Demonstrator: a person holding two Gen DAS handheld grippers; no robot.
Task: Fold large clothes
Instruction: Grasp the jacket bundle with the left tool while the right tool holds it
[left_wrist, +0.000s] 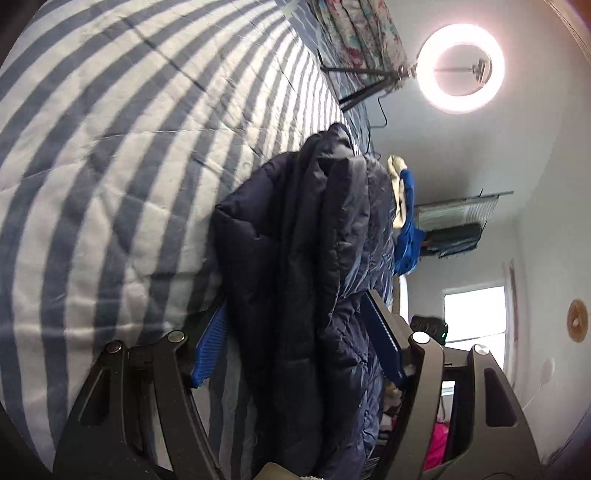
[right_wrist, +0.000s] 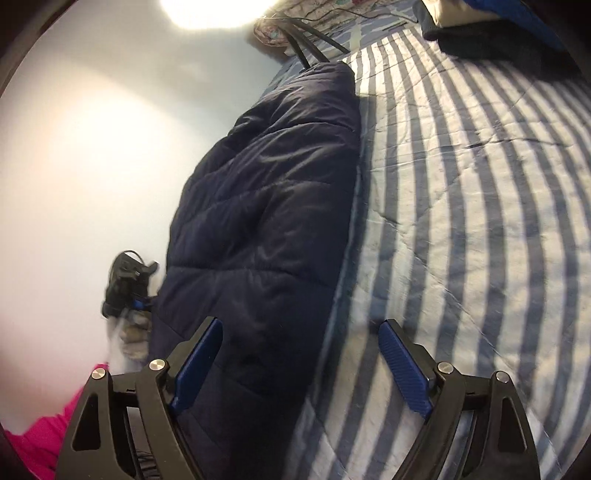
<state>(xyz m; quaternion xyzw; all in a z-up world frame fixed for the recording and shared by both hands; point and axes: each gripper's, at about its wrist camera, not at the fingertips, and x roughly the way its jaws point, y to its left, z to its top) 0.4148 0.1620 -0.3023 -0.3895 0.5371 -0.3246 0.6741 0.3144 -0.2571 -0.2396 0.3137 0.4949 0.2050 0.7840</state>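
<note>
- Navy quilted fabric, a padded jacket (right_wrist: 266, 206), is seen bunched into a long ridge on the striped bed (right_wrist: 461, 184), its long axis running away from both cameras toward the far edge of the bed.
- In the left wrist view the jacket (left_wrist: 306, 258) is found directly between the blue pads of the left gripper (left_wrist: 299, 347); the jaws stand apart, and whether the pads touch the cloth cannot be told, though no pinch is shown.
- In the right wrist view the right gripper (right_wrist: 301, 365) is held wide apart over the near end of the ridge; the left pad is laid over the jacket, the right pad over bare bedding, so the jacket's edge falls between them.
- The left gripper is judged the better centred on the ridge; the right is offset toward the bed side.
- Both grippers are aimed along the ridge, not across it.
- The fold is judged not yet finished: the ridge is loose and uneven.
</note>
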